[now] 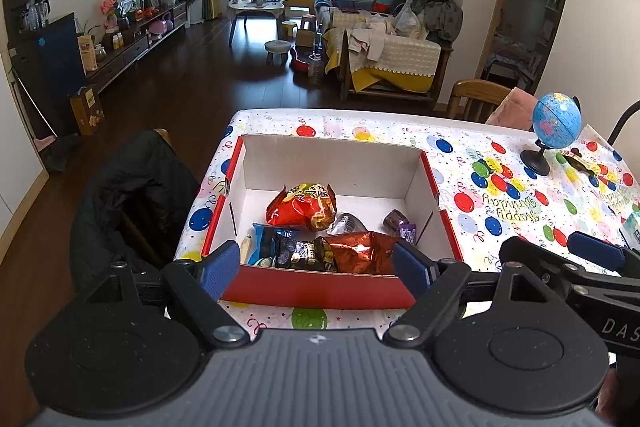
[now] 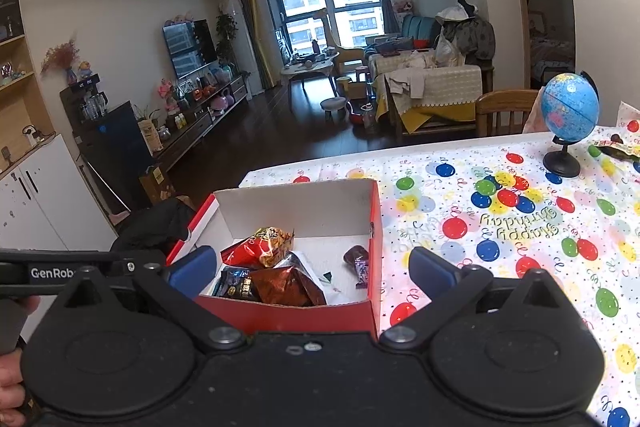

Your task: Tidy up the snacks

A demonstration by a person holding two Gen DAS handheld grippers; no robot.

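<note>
A red cardboard box point(image 1: 320, 293) with a white inside stands near the left edge of the balloon-print table point(image 1: 500, 195). In it lie an orange-red bag point(image 1: 302, 207), a brown foil bag point(image 1: 360, 253), a blue-black pack point(image 1: 280, 251), a silver wrapper point(image 1: 348, 223) and a purple candy point(image 1: 402, 225). My left gripper point(image 1: 316, 267) hovers open at the box's near wall with nothing between its pads. My right gripper point(image 2: 314, 271) is also open over the same box point(image 2: 288, 315), holding nothing. One more snack pack point(image 2: 616, 147) lies beside the globe.
A small blue globe point(image 1: 556, 121) on a black stand sits at the table's far right. A chair draped with a black jacket point(image 1: 132, 195) stands close to the left of the table. A wooden chair point(image 1: 476, 99) is at the far side.
</note>
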